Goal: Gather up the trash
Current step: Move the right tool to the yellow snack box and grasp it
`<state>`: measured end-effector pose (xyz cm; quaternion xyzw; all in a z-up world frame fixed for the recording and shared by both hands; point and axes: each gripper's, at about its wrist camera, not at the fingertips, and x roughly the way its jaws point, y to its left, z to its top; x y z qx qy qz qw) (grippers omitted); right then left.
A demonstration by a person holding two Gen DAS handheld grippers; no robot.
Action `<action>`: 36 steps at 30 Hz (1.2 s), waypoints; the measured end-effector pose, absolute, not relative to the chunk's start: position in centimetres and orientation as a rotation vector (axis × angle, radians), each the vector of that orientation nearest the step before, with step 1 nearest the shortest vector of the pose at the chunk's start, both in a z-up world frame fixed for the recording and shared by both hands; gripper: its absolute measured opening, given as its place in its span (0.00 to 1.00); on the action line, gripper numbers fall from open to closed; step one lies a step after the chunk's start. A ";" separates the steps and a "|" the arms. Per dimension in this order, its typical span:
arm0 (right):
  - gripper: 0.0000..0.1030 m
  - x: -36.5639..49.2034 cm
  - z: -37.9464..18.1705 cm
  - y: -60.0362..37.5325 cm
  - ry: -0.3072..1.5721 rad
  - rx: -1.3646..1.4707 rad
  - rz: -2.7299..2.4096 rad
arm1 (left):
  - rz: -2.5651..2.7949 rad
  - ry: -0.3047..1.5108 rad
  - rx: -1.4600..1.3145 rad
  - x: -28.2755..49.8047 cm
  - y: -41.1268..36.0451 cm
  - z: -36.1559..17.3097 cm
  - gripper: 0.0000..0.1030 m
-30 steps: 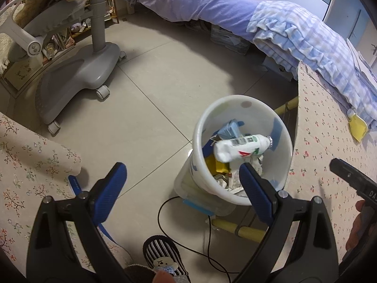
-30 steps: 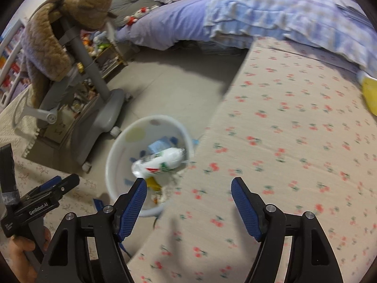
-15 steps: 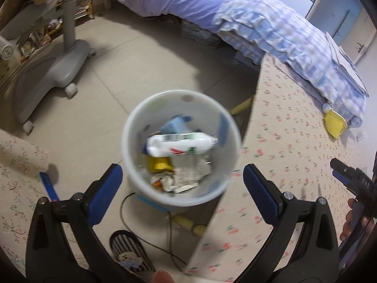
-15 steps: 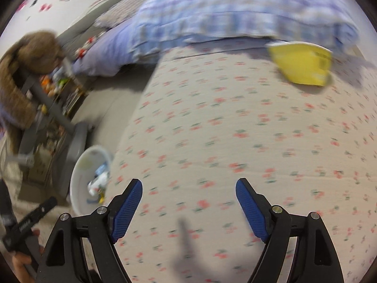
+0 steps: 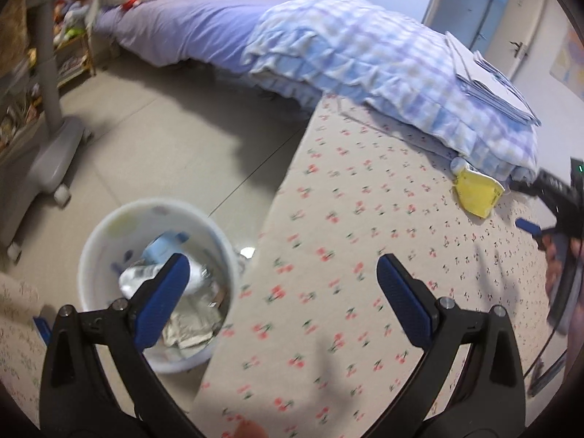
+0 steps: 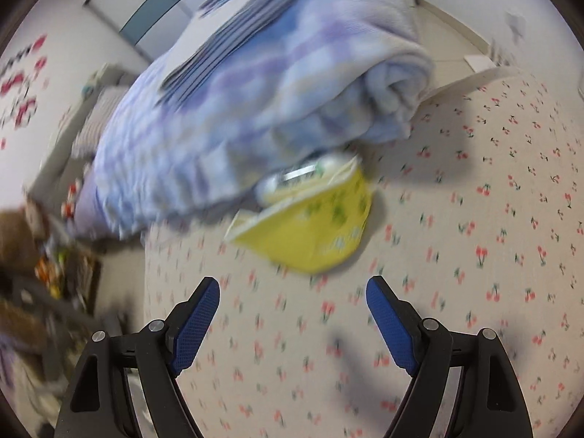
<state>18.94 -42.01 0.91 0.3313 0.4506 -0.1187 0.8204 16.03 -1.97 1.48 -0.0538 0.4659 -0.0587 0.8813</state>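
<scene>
A white trash bin stands on the floor beside the cherry-print table, holding a white bottle and crumpled wrappers. My left gripper is open and empty, above the table edge and the bin. A yellow packet lies on the table against the folded blue blanket, with a small bottle tucked behind it. The packet also shows in the left wrist view. My right gripper is open and empty, just short of the packet; it shows in the left wrist view at the far right.
A folded blue checked blanket lies at the table's far end with folded papers on it. A bed with a purple sheet stands behind. A grey wheeled chair base is on the tiled floor at left.
Both grippers swung right, away from the bin and over the table. The right gripper has closed in on the yellow packet. Both stayed open.
</scene>
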 end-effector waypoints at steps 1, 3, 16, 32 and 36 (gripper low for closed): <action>0.82 19.6 0.7 -42.4 0.954 0.723 -0.259 | -0.128 0.960 -0.095 16.2 -2.6 1.5 0.99; 0.82 20.6 0.2 -43.2 0.950 0.754 -0.265 | -0.132 0.950 -0.077 16.5 -3.2 1.5 0.99; 0.60 23.4 -4.1 -45.4 1.040 0.772 -0.373 | -0.108 0.963 -0.055 16.6 -3.4 0.7 0.99; 0.14 9.0 1.9 -46.1 0.926 0.686 -0.275 | -0.326 1.000 0.011 14.5 -12.3 2.3 0.99; 0.14 6.1 2.6 -47.3 0.910 0.676 -0.316 | -0.388 1.041 -0.024 15.5 -16.4 2.0 0.99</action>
